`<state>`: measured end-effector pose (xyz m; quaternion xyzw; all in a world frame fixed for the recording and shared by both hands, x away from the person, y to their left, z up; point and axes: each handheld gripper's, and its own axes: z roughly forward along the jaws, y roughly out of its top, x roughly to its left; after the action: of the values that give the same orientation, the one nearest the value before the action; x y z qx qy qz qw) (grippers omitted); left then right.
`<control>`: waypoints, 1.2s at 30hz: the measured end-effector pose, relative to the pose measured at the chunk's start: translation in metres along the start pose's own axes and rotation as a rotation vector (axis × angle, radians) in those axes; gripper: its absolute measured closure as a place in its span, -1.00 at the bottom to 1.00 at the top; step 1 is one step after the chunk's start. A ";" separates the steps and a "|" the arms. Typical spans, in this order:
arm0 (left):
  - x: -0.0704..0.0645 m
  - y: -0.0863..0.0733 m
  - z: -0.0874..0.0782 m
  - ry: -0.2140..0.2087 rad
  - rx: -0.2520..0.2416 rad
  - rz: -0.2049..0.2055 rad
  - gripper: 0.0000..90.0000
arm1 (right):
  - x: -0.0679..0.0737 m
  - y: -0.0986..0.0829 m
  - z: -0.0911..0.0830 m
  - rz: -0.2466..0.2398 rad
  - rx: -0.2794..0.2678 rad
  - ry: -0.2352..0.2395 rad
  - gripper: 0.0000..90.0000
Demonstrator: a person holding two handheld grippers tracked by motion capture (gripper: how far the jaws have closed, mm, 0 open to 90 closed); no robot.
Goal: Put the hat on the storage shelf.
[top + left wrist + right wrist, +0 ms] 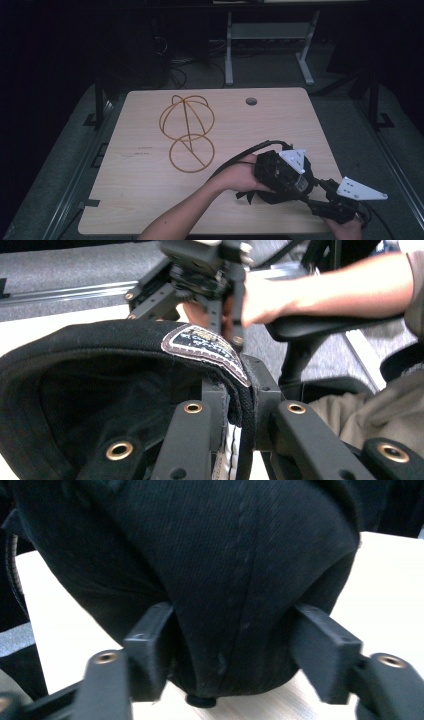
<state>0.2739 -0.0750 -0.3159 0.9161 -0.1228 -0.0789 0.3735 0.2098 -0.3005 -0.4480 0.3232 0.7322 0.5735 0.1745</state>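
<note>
A black cap (270,196) hangs just over the table's front right, held between both grippers. My left gripper (286,186) is shut on the cap's inner band (240,385) beside a sewn label (202,344), so the left gripper view looks into the hollow cap (90,390). From the right, my right gripper (311,200) clamps the outside of the crown (215,555), its jaws pressing the fabric in on both sides; the top button (201,700) sits just above the tabletop. An orange wire stand (187,132) lies on the table's middle left, apart from both grippers.
The light wooden table (145,200) has a round cable hole (251,101) near its far edge. Desk legs and cables stand on the dark floor beyond. A chair's armrest (320,327) and the person's lap are close to the table's near side.
</note>
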 end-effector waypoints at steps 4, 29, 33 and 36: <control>0.000 -0.001 -0.002 0.006 -0.003 -0.002 0.80 | 0.002 0.002 -0.004 -0.021 -0.004 -0.002 0.35; -0.015 -0.049 -0.040 0.252 -0.008 -0.098 0.12 | -0.005 0.019 -0.016 0.064 0.021 -0.061 0.84; -0.021 -0.065 -0.051 0.294 -0.008 -0.120 0.07 | -0.009 0.023 -0.018 0.077 0.026 -0.064 0.84; -0.025 -0.076 -0.057 0.309 -0.015 -0.140 0.07 | -0.012 0.027 -0.019 0.095 0.033 -0.067 0.84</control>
<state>0.2760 0.0224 -0.3279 0.9209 0.0009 0.0359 0.3882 0.2139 -0.3192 -0.4180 0.3794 0.7191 0.5580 0.1663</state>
